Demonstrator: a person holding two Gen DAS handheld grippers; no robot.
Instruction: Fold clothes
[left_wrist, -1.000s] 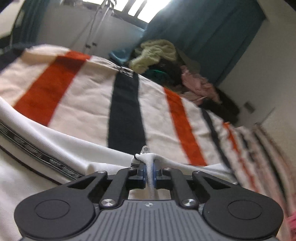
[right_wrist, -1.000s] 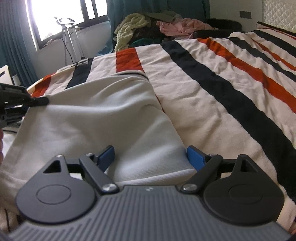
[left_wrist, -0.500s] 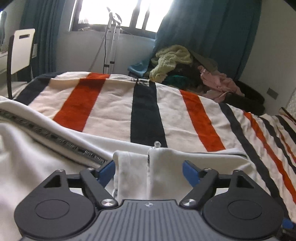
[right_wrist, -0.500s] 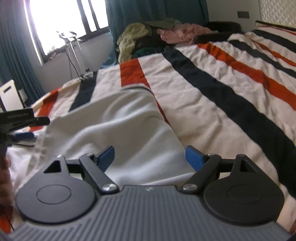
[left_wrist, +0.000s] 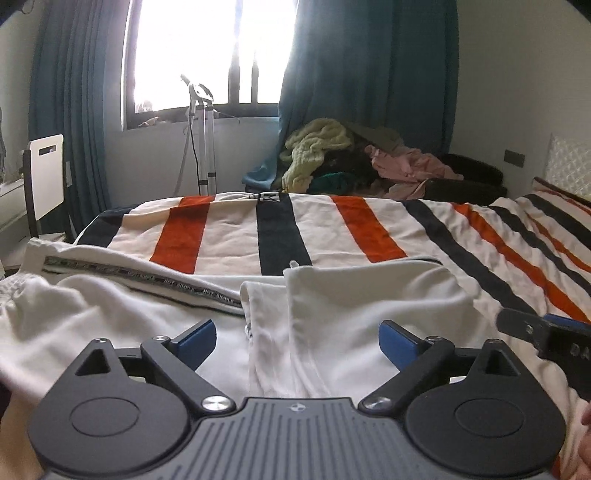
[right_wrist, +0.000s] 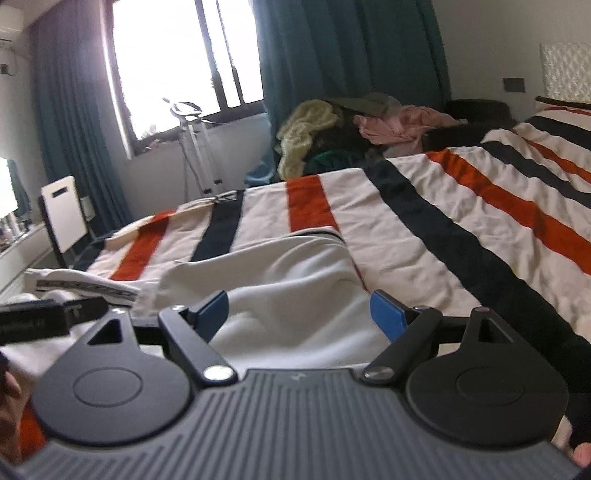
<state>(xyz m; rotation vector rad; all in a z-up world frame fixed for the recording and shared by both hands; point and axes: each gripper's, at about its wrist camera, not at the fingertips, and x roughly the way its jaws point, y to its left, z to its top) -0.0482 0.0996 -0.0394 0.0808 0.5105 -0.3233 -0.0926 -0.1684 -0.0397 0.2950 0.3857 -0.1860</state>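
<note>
Left gripper (left_wrist: 297, 338) released, blue pads spread wide, nothing between them; white garment (left_wrist: 369, 306) lies directly ahead and beneath, folded edge with small zipper pull beyond fingertips. Printed dark tape strip (left_wrist: 147, 275) along garment, ahead-left. Right gripper (right_wrist: 299, 314) also released, empty, over same garment's right part. No containers in view. Surface: bed with striped blanket (left_wrist: 236, 229), cream, orange, black. Beyond bed: clothes heap (left_wrist: 354, 155), teal curtains (left_wrist: 369, 62), bright window (left_wrist: 207, 51), white chair (left_wrist: 46, 173) far left.

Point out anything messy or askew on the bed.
The white garment lies rumpled and unevenly folded on the striped blanket, with its taped sleeve trailing off to the left. Both grippers are open.
</note>
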